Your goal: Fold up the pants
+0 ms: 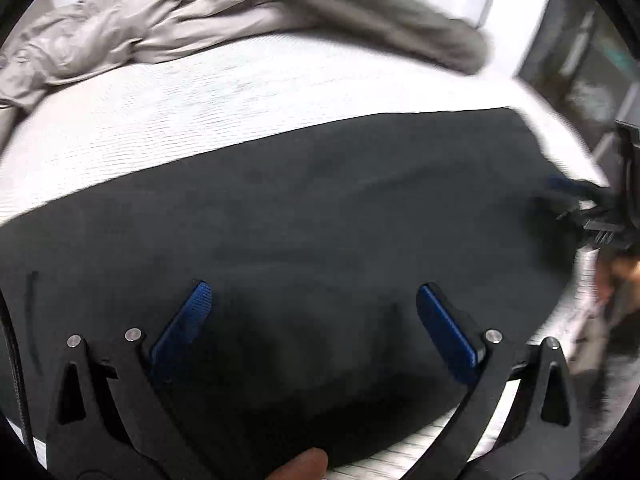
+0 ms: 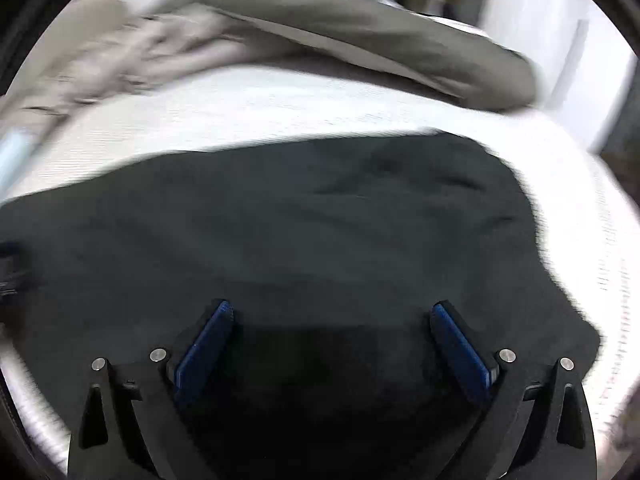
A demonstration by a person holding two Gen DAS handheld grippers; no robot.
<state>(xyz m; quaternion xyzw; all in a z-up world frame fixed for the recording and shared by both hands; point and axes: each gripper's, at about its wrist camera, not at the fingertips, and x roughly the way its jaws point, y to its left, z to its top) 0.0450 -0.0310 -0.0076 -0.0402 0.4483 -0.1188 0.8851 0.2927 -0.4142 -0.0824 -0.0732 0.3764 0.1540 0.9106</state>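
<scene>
In the left wrist view, the left gripper [image 1: 314,300] has its two blue pads [image 1: 184,328] spread wide apart with nothing between them, and the black pants [image 1: 320,208] lie flat on the white bed [image 1: 200,100] right under and in front of them; the right gripper [image 1: 592,216] shows at the right end of the pants, too blurry to read there, and a gray blanket [image 1: 120,36] is bunched up on the bed past the pants. In the right wrist view, the right gripper [image 2: 332,320] is also spread wide and holds nothing, with the pants [image 2: 300,220] on the bed [image 2: 280,112] just below and ahead of it, and the gray blanket [image 2: 360,28] lies on the far side of the pants.
</scene>
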